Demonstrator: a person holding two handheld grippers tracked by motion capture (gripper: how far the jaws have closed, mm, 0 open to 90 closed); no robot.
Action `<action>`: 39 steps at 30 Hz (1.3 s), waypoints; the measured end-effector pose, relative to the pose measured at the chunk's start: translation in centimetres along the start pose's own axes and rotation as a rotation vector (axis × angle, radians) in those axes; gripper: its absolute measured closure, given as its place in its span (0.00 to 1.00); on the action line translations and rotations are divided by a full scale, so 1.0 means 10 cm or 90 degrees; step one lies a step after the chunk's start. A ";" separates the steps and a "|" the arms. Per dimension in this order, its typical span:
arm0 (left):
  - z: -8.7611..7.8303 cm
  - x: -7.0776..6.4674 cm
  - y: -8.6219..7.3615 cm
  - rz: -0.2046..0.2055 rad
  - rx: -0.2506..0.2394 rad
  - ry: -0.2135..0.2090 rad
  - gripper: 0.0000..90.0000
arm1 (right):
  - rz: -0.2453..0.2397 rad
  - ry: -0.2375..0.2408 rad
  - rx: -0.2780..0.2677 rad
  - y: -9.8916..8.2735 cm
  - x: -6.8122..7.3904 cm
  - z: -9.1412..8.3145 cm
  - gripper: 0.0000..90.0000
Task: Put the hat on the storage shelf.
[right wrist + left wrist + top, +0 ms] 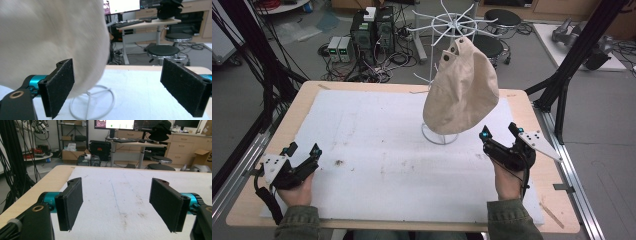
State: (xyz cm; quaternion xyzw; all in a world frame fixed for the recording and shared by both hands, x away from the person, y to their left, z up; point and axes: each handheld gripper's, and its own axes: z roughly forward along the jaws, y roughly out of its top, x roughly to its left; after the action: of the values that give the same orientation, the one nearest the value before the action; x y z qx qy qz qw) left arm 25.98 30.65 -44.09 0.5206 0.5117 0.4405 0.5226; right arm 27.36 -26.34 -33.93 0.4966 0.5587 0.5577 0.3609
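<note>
**Cream hat hung on the wire stand, both grippers wide and empty**

A cream fabric hat (462,90) hung from one arm of a white wire stand (451,25) toward the far middle of the table, its crown sagging down so that it covered the stand's pole. The stand's ring base (439,136) rested on the white mat (377,150) that covered most of the wooden table (532,107). Two dark eyelets showed near the top of the hat, close to where it met the wire arm.

The right gripper (499,131) was held at the right side of the mat, just beside the hat's lower edge but apart from it. Its jaws stood wide with nothing between them. In the right gripper view the hat (50,37) loomed behind the left-hand jaw, and the ring base (92,105) lay on the mat below; the cloth was blurred there, so whether it brushed that jaw could not be told for certain.

The left gripper (303,150) sat at the near left corner of the mat, well apart from the hat. Its jaws were also spread wide and empty, with bare, slightly stained mat (117,202) between them in the left gripper view.
</note>
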 end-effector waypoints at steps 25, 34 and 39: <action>-0.01 -0.01 0.00 0.000 -0.002 0.002 0.30 | 0.002 -0.092 -0.021 -0.60 -0.37 -0.15 0.12; -0.02 0.00 0.00 0.000 -0.002 -0.001 0.30 | -0.049 -0.132 -0.003 -0.68 -0.31 -0.21 0.12; -0.02 0.00 0.00 0.002 -0.001 -0.001 0.30 | -0.025 -0.134 0.003 -0.70 -0.30 -0.25 0.12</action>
State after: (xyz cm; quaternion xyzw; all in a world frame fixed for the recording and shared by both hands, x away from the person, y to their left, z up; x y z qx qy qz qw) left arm 25.80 30.63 -44.08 0.5211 0.5101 0.4412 0.5231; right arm 24.68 -29.06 -40.92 0.5423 0.5287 0.4935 0.4275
